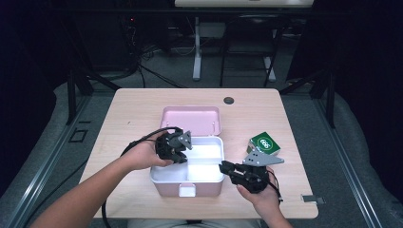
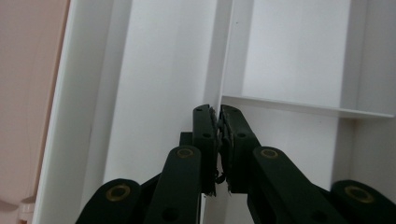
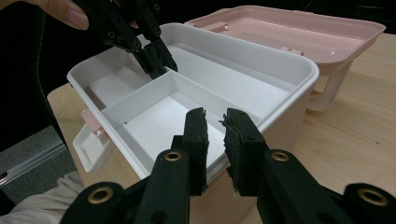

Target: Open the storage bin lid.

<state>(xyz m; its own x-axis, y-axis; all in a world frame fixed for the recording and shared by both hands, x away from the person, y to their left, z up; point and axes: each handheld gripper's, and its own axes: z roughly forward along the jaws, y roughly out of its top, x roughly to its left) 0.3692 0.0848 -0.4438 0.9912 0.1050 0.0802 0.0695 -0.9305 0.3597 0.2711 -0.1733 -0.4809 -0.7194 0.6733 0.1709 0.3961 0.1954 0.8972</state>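
A pink box (image 1: pixel 166 188) stands open at the table's middle, its lid (image 1: pixel 190 118) thrown back. Inside it sits a white tray (image 1: pixel 209 152) split into compartments. My left gripper (image 1: pixel 181 158) reaches down into the tray and is shut on its upright divider wall (image 2: pixel 224 51); the right gripper view shows its tips (image 3: pixel 161 65) pinching where the dividers (image 3: pixel 140 95) meet. At the box's right rim (image 3: pixel 280 116), my right gripper (image 3: pixel 217 120) has its jaws a narrow gap apart with nothing held. In the high view it (image 1: pixel 222 166) sits just off the box's right side.
A small green box (image 1: pixel 264 142) lies on the table right of the pink box, close behind my right gripper. The wooden table (image 1: pixel 138 109) has a round grommet (image 1: pixel 229 100) near its far edge. A white latch (image 1: pixel 187 190) sticks out at the box's front.
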